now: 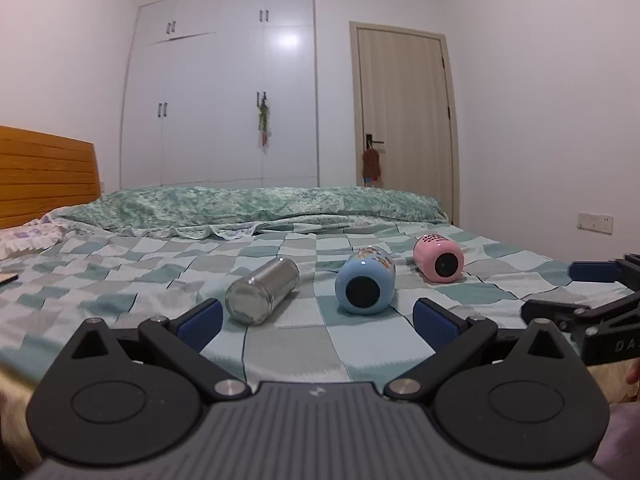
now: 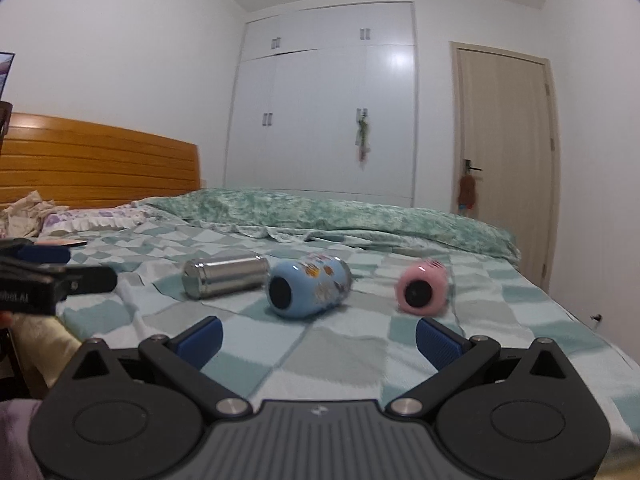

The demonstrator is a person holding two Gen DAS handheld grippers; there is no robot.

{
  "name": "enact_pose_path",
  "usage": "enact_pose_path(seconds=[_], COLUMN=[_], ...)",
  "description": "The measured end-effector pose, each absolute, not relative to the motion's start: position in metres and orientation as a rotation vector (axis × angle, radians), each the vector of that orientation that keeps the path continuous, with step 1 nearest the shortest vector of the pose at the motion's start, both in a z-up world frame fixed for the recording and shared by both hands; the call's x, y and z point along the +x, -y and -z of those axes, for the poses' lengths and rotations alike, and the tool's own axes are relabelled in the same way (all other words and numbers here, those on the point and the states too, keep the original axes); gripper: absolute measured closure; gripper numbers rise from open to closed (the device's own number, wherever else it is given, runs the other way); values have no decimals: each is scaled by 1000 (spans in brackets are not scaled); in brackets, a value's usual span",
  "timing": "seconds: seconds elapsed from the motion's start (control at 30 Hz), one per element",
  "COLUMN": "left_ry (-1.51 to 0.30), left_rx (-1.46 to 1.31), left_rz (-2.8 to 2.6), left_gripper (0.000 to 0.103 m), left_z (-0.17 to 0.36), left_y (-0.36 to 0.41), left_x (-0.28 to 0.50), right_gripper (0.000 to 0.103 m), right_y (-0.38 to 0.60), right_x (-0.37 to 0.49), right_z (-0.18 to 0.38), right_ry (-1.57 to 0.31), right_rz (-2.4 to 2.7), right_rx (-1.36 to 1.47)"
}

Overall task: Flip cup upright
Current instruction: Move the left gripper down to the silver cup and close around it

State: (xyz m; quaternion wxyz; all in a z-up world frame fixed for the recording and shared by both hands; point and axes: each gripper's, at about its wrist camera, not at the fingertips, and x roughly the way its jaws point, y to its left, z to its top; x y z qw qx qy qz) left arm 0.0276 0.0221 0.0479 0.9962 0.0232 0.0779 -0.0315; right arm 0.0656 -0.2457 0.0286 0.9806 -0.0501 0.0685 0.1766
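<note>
Three cups lie on their sides on the checked bedspread (image 1: 304, 352): a steel cup (image 1: 262, 290) (image 2: 226, 274) on the left, a light blue cup with cartoon print (image 1: 366, 280) (image 2: 308, 288) in the middle, a pink cup (image 1: 439, 259) (image 2: 422, 286) on the right. Their bases face me. My left gripper (image 1: 318, 326) is open and empty, just short of the steel and blue cups. My right gripper (image 2: 318, 340) is open and empty, short of the blue and pink cups. The right gripper shows at the edge of the left wrist view (image 1: 580, 296), the left gripper at the edge of the right wrist view (image 2: 52, 276).
A rolled green quilt (image 1: 256, 208) lies across the bed behind the cups. A wooden headboard (image 1: 44, 176) and pillows are at the left. A white wardrobe (image 1: 224, 92) and a door (image 1: 404, 108) stand beyond. The bed's right edge (image 2: 580, 320) is near the pink cup.
</note>
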Motion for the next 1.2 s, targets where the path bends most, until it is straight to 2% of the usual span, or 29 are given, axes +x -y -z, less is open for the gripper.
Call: enact_pose_path(seconds=[0.27,0.63,0.93,1.2], left_ry=[-207,-371,-542,-638], left_rx=[127,200,255,307], left_rz=[58,22,46,41], left_gripper=[0,0,0,0], left_z=[-80,-102,-102,-84], left_y=[-40,-58,-57,-57], left_x=[83,181,271,326], right_gripper=[0,0,0,0], right_y=[213,174,150,156], right_x=[122,212,276,327], right_z=[-54,-78,-86,-82], right_ry=[-160,-213,-280,-361], right_rz=[-447,-575,-664,-663], right_rx=[-136,-188,-335,-296])
